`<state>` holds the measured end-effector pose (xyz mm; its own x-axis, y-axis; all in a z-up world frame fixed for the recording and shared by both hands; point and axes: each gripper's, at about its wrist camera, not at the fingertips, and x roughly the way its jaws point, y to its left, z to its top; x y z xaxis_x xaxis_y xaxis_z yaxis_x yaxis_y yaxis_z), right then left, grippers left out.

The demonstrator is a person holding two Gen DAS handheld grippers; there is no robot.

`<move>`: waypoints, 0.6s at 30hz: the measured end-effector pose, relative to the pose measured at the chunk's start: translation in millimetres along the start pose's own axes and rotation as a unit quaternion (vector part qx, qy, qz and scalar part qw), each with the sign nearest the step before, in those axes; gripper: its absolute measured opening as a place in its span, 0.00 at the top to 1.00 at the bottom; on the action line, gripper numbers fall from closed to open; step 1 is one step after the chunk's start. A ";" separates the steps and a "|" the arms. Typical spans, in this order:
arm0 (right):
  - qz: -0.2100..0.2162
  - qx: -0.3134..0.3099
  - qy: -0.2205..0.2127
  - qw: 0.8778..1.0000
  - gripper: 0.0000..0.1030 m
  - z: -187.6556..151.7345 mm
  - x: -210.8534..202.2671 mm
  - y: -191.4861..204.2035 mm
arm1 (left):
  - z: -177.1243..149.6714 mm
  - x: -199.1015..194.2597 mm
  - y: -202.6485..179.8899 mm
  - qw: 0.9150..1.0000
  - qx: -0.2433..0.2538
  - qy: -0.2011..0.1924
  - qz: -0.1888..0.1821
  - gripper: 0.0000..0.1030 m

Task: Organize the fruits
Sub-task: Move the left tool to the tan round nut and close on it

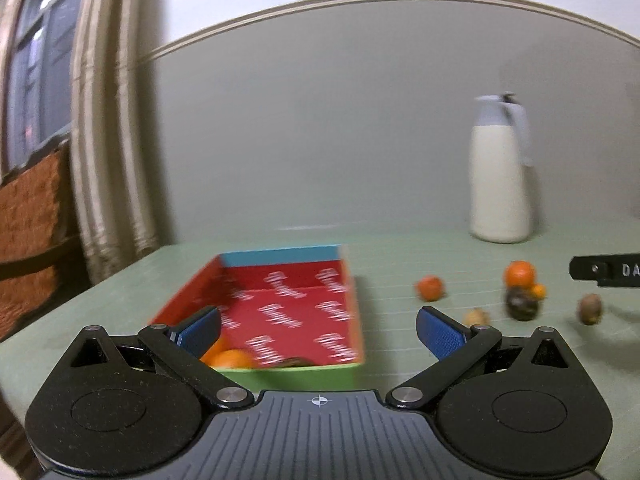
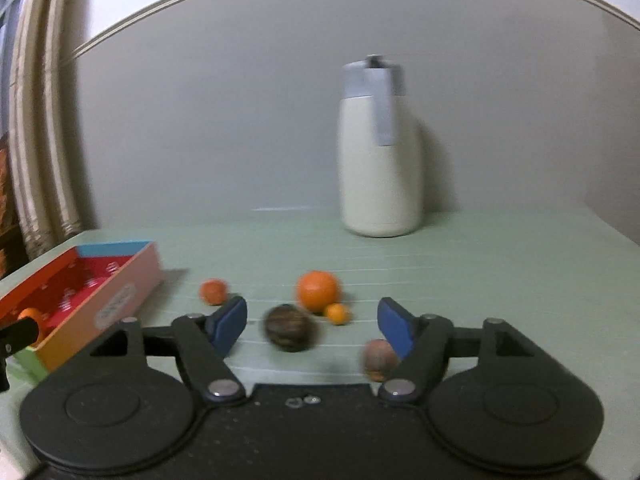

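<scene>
Both views motion-blurred. White writing inside the red box (image 1: 280, 312), at the table's left edge, is unreadable; an orange (image 1: 230, 358) in its near corner is half hidden behind the left gripper (image 1: 318, 330), which is wide open and empty. Right gripper (image 2: 312, 326) is also wide open and empty, with a dark round fruit (image 2: 289, 327) on the table between its fingers and 4 other fruits nearby.

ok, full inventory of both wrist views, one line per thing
box: 1, red inside, multicoloured walls, left on table
oranges in box: at least 1, near end
large orange: 1, table centre
small orange fruit: 1, beside large orange
reddish-orange fruit: 1, right of box
dark round fruit: 1, brown-black, before large orange
brown fruit: 1, by right tongs
jug: 1, cream, grey lid, back
table: 1, pale green
left tongs: open
right tongs: open
</scene>
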<state>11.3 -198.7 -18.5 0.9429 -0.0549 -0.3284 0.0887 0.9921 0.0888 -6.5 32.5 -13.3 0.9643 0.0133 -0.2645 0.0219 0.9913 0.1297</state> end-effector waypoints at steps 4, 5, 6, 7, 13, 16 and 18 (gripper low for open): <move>-0.038 0.014 -0.010 0.999 0.30 -2.7 -8.8 -23.1 | 2.6 4.6 -28.6 0.999 0.023 0.006 -0.038 0.00; -0.048 0.020 -0.013 0.999 0.28 -3.3 -11.6 -29.4 | 3.3 6.6 -35.6 0.998 0.031 0.008 -0.045 0.00; -0.064 0.027 -0.016 0.997 0.27 -4.3 -14.2 -35.9 | 4.3 9.2 -43.1 0.998 0.039 0.011 -0.055 0.00; -0.078 0.032 -0.020 0.996 0.23 -5.2 -17.9 -42.8 | 5.5 12.1 -48.7 0.997 0.045 0.013 -0.060 0.00; -0.152 0.062 -0.040 0.986 0.16 -9.1 -31.0 -73.2 | 9.6 31.4 -83.5 0.993 0.072 0.030 -0.091 0.01; -0.162 0.077 -0.042 0.983 0.16 -11.6 -35.4 -86.5 | 11.1 41.9 -96.5 0.990 0.078 0.041 -0.108 0.01; -0.170 0.081 -0.039 0.981 0.16 -13.8 -37.0 -93.5 | 11.8 49.4 -105.2 0.989 0.084 0.048 -0.115 0.11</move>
<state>-36.2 -287.9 -27.6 0.8711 -0.3940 -0.2932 0.4462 0.8843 0.1373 41.9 -72.6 -28.7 0.8996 -0.1901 -0.3933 0.2893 0.9338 0.2105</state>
